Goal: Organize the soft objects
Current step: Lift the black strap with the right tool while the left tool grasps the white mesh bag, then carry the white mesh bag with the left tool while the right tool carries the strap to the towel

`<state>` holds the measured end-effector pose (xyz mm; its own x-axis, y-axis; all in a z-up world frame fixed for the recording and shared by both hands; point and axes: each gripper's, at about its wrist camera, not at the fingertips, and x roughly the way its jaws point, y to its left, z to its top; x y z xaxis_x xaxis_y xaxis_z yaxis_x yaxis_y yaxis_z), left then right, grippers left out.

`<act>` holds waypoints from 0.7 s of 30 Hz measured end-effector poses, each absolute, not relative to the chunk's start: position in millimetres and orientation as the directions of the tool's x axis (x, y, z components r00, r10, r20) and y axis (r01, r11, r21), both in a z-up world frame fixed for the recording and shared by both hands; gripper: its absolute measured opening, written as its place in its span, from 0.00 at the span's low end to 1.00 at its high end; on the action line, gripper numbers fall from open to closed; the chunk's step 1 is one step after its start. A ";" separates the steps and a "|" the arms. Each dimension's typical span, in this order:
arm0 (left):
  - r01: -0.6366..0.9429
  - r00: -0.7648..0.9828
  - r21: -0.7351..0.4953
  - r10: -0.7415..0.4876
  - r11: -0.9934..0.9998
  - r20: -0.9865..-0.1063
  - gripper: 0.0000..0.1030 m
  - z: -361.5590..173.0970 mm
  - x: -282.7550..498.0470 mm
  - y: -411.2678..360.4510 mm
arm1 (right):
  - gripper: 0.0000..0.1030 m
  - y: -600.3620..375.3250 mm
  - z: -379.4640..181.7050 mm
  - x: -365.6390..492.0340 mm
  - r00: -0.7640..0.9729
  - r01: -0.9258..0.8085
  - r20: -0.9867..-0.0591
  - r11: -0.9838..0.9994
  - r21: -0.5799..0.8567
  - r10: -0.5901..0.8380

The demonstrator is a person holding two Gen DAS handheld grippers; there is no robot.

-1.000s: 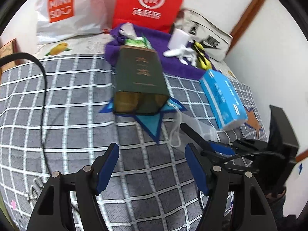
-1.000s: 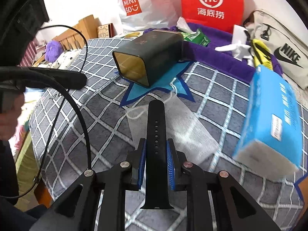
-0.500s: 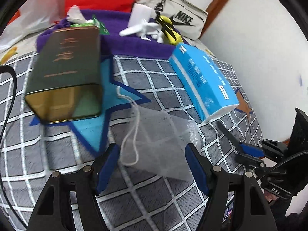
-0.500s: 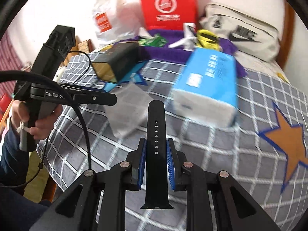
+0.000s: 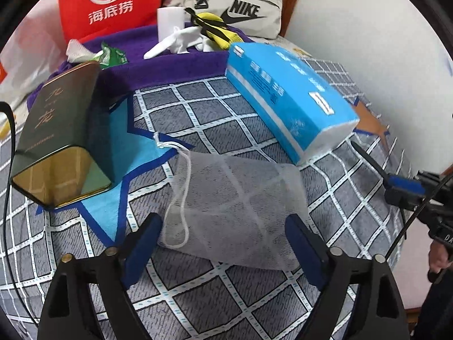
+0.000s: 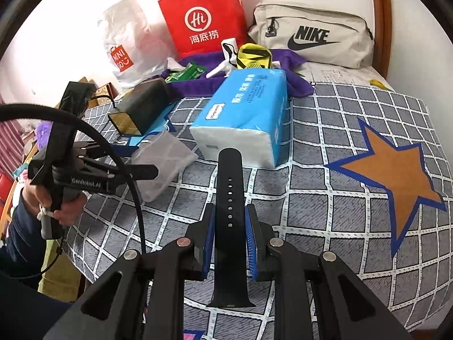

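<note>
A white mesh drawstring pouch (image 5: pixel 235 198) lies flat on the checked bedspread. My left gripper (image 5: pixel 223 235) is open, its two blue-padded fingers on either side of the pouch's near edge, just above it. The pouch also shows in the right wrist view (image 6: pixel 161 161), with the left gripper (image 6: pixel 141 171) beside it. My right gripper (image 6: pixel 229 226) is shut on a black watch strap (image 6: pixel 229 198), held above the bed near the blue tissue pack (image 6: pixel 243 116). The strap's tip shows at the right edge of the left wrist view (image 5: pixel 368 158).
A dark green tin (image 5: pixel 59 138) lies on its side at left. The blue tissue pack (image 5: pixel 288 102) lies right of the pouch. A purple towel (image 5: pixel 175 62) with gloves and wipes, a red bag (image 5: pixel 110 2) and a Nike pouch (image 5: pixel 235 11) sit behind. The wall is at right.
My left gripper moved forward and down, so the pouch now lies between its open fingers. My right gripper, still holding the strap, swung right, away from the pouch towards the tissue pack.
</note>
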<state>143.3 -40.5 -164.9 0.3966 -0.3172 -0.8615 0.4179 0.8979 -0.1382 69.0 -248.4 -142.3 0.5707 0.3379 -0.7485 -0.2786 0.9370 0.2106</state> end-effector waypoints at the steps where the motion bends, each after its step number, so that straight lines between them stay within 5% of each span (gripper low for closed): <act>1: 0.423 0.400 -0.122 -0.306 0.898 -0.864 0.91 -165.9 142.5 -43.4 | 0.20 -248.8 -144.3 69.8 0.568 -0.278 -0.749 0.936 0.216 0.341; 8: 0.441 0.445 -0.006 -0.225 0.898 -0.867 0.90 -169.6 138.7 -57.1 | 0.20 -252.4 -153.3 72.5 0.557 -0.270 -0.751 0.933 0.239 0.354; 14: 0.477 0.470 -0.032 -0.286 0.878 -0.835 0.22 -160.4 136.4 -52.5 | 0.20 -255.3 -156.4 72.3 0.557 -0.258 -0.752 0.934 0.246 0.352; 17: 0.489 0.456 -0.056 -0.310 0.871 -0.834 0.10 -158.4 136.4 -51.3 | 0.20 -255.5 -154.9 71.5 0.561 -0.259 -0.749 0.934 0.244 0.352; 21: 0.491 0.449 -0.088 -0.339 0.867 -0.827 0.07 -153.6 134.2 -49.4 | 0.20 -256.0 -150.3 71.4 0.570 -0.264 -0.742 0.934 0.241 0.353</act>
